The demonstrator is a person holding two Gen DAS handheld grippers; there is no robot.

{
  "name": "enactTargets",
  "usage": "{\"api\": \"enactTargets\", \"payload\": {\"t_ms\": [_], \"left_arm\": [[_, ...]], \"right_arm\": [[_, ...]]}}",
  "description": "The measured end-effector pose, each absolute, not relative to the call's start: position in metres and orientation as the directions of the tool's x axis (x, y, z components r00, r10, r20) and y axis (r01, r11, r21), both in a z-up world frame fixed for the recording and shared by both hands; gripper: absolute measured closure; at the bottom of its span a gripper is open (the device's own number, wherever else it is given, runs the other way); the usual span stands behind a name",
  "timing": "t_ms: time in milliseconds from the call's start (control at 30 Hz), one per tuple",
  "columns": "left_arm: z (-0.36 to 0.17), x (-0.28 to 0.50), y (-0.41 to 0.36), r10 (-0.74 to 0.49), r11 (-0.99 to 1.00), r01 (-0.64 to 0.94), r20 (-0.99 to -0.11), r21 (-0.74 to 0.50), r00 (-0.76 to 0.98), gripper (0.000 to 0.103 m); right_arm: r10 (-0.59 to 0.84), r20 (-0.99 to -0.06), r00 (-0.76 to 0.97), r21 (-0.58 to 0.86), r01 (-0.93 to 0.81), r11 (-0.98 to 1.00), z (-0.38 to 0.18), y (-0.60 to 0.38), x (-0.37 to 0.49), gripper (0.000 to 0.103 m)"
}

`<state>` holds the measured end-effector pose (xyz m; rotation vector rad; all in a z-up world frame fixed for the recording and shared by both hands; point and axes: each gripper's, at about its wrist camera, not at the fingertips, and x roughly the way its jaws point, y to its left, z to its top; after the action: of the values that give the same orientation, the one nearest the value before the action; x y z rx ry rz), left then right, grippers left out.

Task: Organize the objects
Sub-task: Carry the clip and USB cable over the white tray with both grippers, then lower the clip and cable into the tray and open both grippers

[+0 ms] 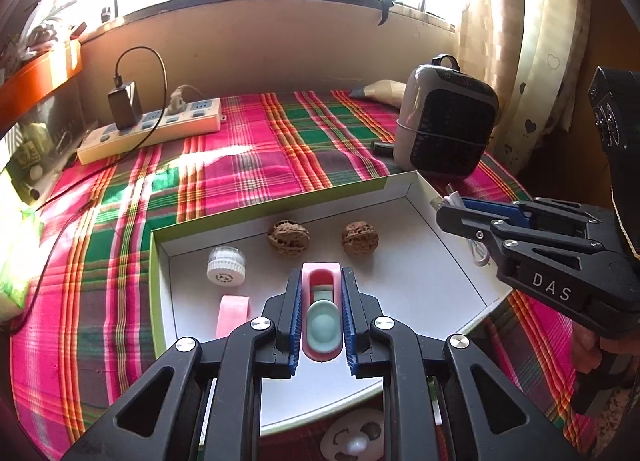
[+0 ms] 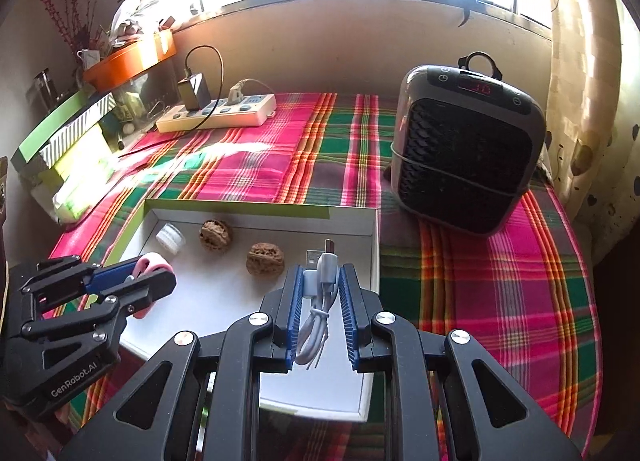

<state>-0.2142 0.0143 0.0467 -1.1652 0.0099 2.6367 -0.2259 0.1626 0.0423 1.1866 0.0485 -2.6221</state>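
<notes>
Plaid tablecloth (image 2: 500, 261) with a heater (image 2: 468, 149) far right. White tray (image 1: 460, 261) sits near, holding two walnuts (image 1: 289, 238) and a small white cap (image 1: 226, 266). Left gripper (image 1: 321, 293) pinches a pink case (image 1: 322, 315) over it; right gripper (image 2: 319, 289) clamps a white USB cable (image 2: 320, 293).

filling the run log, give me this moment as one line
left gripper: shut on pink case | right gripper: shut on white usb cable | both over white box | in box: two walnuts, white cap

Plaid-covered table (image 2: 500, 281), power strip (image 2: 218, 113), heater (image 2: 464, 153), box lid (image 2: 248, 209)
</notes>
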Motion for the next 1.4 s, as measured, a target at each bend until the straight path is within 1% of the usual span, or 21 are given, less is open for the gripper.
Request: {"api": "enactTargets", "payload": {"t_ms": [167, 267, 667, 1400], "left_arm": [[0.039, -0.232, 0.022, 0.256, -0.959, -0.257, -0.746, -0.118, -0.614, 0.087], [0.034, -0.24, 0.027, 0.246, -0.959, -0.264, -0.757, -0.101, -0.605, 0.087], [0.022, -0.256, 0.031, 0.245, -0.958, -0.265, -0.779, -0.106, -0.577, 0.087], [0.012, -0.265, 0.035, 0.236, -0.96, -0.262, -0.795, -0.101, -0.559, 0.087]], "right_arm": [[-0.222, -0.765, -0.604, 0.069, 0.266, -0.961, 0.033, 0.157, -0.246, 0.083], [-0.229, -0.776, -0.588, 0.073, 0.276, -0.958, 0.028, 0.155, -0.256, 0.083], [-0.226, -0.804, -0.549, 0.08, 0.278, -0.957, 0.011, 0.152, -0.274, 0.083], [-0.224, -0.808, -0.545, 0.078, 0.278, -0.958, 0.007, 0.151, -0.279, 0.083]]}}
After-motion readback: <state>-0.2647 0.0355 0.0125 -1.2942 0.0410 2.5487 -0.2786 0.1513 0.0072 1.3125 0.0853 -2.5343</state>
